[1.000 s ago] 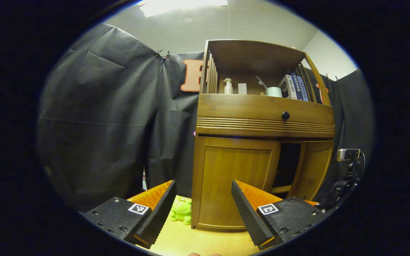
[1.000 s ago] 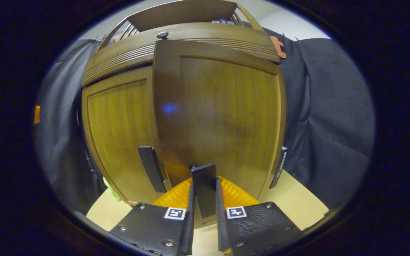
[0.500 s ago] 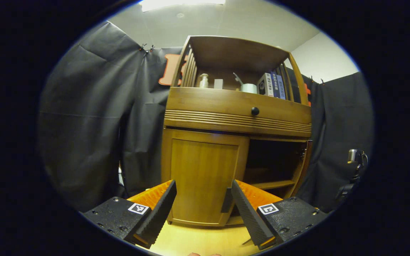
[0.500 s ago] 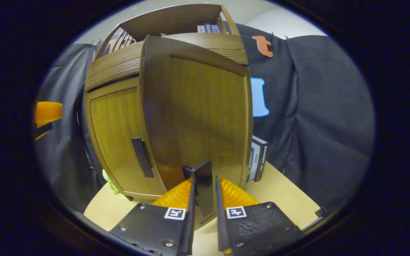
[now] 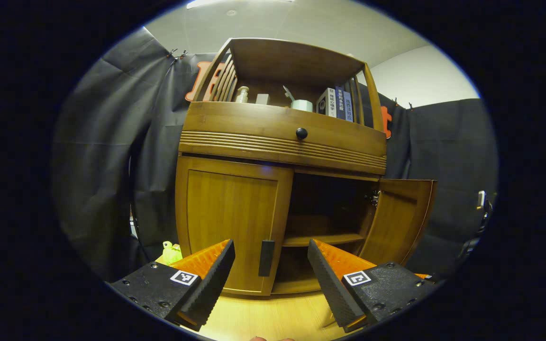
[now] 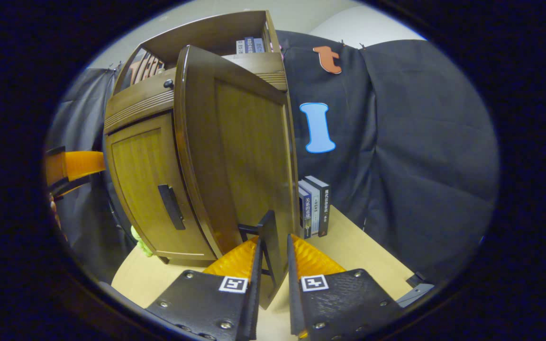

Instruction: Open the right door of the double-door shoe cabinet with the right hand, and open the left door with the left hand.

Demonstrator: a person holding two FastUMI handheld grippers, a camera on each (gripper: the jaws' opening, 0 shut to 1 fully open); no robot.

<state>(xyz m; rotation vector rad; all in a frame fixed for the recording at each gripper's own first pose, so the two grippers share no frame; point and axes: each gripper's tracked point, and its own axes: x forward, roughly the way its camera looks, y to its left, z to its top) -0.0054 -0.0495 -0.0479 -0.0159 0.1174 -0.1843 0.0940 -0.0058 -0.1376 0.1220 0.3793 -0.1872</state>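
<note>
Right tool [image 6: 273, 265] clamps right door's handle [image 6: 269, 237]; left tool [image 5: 269, 279] spread wide

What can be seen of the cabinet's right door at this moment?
The right door is a brown wood panel with a framed face, swung wide open on its hinge at the cabinet's right edge, leaving dark shelves bare behind it. In the right gripper view it stands upright and edge-on, and the right gripper is shut on its dark bar handle near the free edge. The left door beside it is closed.
</note>
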